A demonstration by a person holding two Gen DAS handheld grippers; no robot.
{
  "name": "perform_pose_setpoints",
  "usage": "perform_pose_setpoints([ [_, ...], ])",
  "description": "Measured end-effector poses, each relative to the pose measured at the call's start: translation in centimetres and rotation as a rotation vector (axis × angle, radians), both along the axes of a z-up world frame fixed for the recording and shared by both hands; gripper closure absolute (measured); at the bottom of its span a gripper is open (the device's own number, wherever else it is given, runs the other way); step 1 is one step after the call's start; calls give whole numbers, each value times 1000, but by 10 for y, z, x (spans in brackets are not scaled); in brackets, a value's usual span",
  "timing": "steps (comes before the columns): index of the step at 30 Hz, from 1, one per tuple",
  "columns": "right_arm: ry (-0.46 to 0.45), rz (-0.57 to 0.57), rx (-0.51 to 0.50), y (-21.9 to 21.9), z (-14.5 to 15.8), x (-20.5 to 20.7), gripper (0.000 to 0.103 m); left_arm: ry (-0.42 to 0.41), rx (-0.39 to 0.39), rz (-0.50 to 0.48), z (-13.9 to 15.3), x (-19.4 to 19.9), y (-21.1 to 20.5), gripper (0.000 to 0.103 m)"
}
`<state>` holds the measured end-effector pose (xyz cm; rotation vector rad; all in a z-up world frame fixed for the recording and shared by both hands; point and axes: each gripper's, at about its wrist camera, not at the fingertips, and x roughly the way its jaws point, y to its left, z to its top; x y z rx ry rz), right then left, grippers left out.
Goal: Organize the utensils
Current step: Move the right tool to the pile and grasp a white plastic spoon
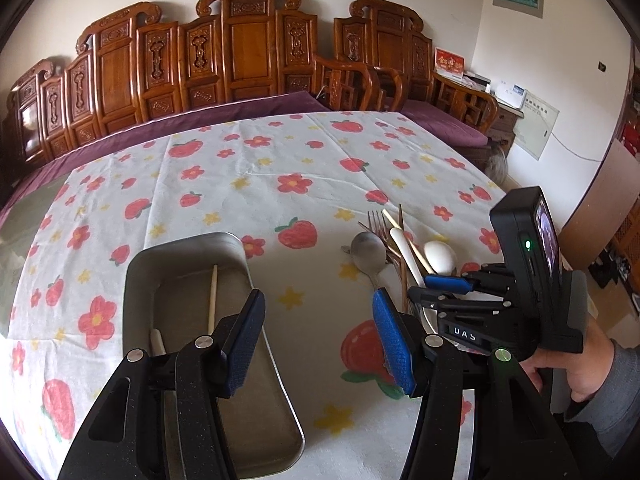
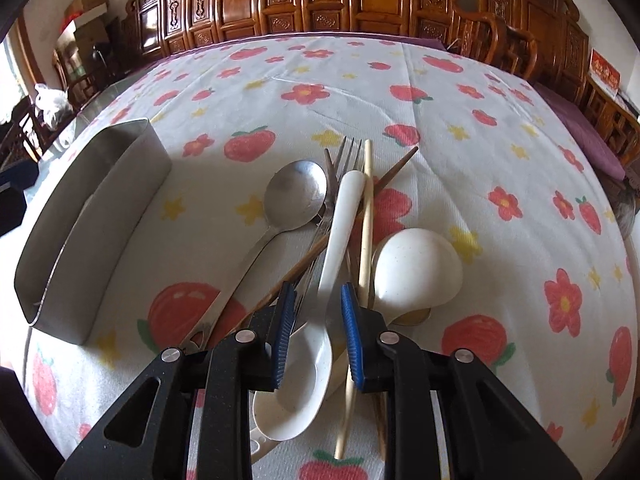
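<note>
The work surface is a table under a strawberry-print cloth (image 1: 248, 168), on which a metal tray (image 1: 140, 280) stands to the left of a loose pile of utensils. The tray already holds one pale chopstick (image 1: 212, 300) and a white handle at its near end. The pile contains a steel spoon (image 2: 298, 194), a white spoon (image 2: 340, 216) lying handle-away with its bowl toward the camera, a second white spoon (image 2: 416, 272) turned bowl-down, a fork (image 2: 350, 152), a pale chopstick (image 2: 366, 216) and a brown chopstick (image 2: 394, 168), all crossed over one another. The step in hand is judged to be the pick of the white spoon. The right gripper (image 2: 316, 300) is set low over the pile with its jaws narrowly apart, straddling the handle of that spoon; contact of the pads with the handle cannot be confirmed. The closure should be centred on the handle alone, since the pale chopstick lies just beside the right pad and could be caught along with it. The lift should be made straight up, so that the crossed pieces are not dragged. The left gripper (image 1: 320, 336) is held with its jaws apart and empty beside the tray, and should be kept clear of the tray opening.
</note>
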<state>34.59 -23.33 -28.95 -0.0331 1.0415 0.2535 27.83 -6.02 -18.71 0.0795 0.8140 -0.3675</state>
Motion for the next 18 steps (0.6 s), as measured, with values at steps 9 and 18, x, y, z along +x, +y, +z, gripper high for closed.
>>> perform_pose_setpoints([
  [9, -6, -1, 77, -9, 4, -5, 95, 26, 33, -31, -13, -3, -19, 50],
  [18, -113, -18, 119, -40, 33, -13, 95, 28, 86, -36, -24, -2, -30, 50],
])
